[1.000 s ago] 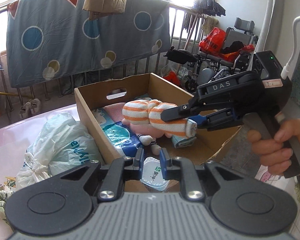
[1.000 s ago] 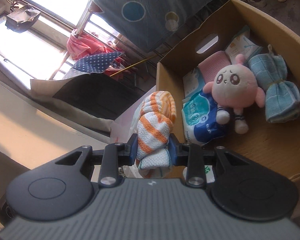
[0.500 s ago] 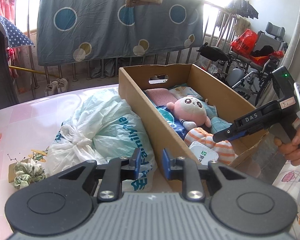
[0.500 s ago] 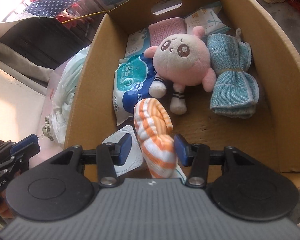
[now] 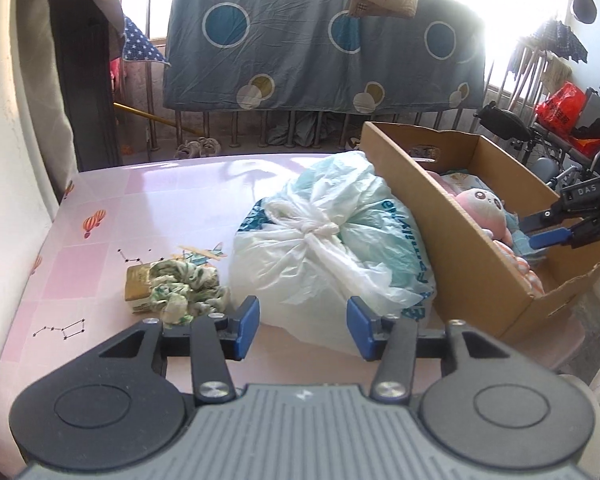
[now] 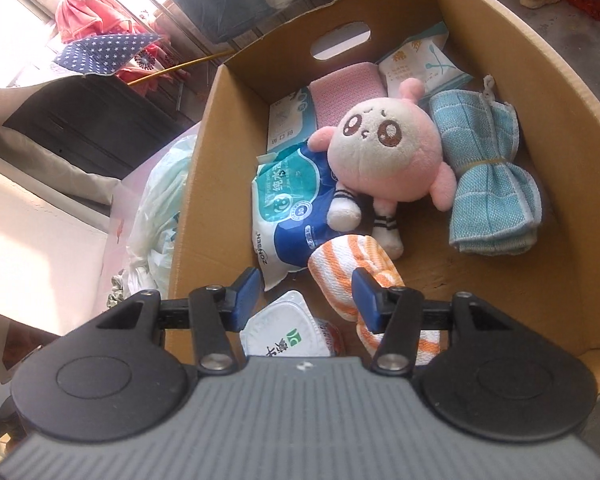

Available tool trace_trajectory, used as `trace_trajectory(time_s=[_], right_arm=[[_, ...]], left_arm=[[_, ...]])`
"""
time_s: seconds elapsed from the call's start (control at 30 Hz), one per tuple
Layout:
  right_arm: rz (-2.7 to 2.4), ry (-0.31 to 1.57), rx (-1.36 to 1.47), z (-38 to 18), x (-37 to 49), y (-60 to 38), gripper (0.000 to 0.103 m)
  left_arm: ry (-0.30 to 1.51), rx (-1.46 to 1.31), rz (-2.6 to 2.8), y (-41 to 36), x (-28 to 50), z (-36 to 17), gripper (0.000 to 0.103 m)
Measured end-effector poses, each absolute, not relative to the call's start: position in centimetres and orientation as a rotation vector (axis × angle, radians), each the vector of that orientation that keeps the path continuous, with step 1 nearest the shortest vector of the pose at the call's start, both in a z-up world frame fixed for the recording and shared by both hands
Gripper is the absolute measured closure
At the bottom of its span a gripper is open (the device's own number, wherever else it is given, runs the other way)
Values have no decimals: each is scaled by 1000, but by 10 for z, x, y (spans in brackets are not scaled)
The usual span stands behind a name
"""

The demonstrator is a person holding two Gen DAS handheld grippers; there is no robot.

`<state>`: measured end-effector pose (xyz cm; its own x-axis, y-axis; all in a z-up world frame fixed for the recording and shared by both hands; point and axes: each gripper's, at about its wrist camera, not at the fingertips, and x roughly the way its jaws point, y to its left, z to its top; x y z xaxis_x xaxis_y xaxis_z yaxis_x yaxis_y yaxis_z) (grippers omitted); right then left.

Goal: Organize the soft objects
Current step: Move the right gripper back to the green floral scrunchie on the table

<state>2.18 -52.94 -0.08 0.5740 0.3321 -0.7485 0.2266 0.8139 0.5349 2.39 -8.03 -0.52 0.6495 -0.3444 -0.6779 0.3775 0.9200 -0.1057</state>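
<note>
The cardboard box (image 6: 204, 184) holds a pink plush doll (image 6: 384, 156), a blue folded towel (image 6: 492, 192), a pink cloth (image 6: 348, 92), wipe packs (image 6: 288, 208) and the orange-striped towel (image 6: 340, 264), which lies loose on the box floor. My right gripper (image 6: 304, 296) is open just above the striped towel; it also shows over the box in the left wrist view (image 5: 556, 228). My left gripper (image 5: 302, 326) is open and empty over the pink table, close to a knotted white plastic bag (image 5: 324, 240). A green-patterned cloth (image 5: 184, 288) lies left of the bag.
A small brown packet (image 5: 138, 284) sits under the patterned cloth. The box (image 5: 460, 240) stands at the table's right end, against the bag. A white lidded tub (image 6: 288, 336) lies in the box's near corner. A railing with a hung blue quilt (image 5: 320, 40) runs behind.
My right gripper lowered the striped towel into the box, opened and let it go. My left gripper swung left toward the plastic bag and opened wider.
</note>
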Motion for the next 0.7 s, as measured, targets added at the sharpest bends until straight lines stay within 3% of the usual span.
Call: trace_trajectory(time_s=[0.27, 0.7], right_arm=[[172, 898, 620, 32, 26, -482, 52], [570, 914, 413, 61, 117, -299, 52]], left_arm=[[778, -3, -219, -29, 24, -21, 52], [787, -128, -185, 3, 67, -36, 53]])
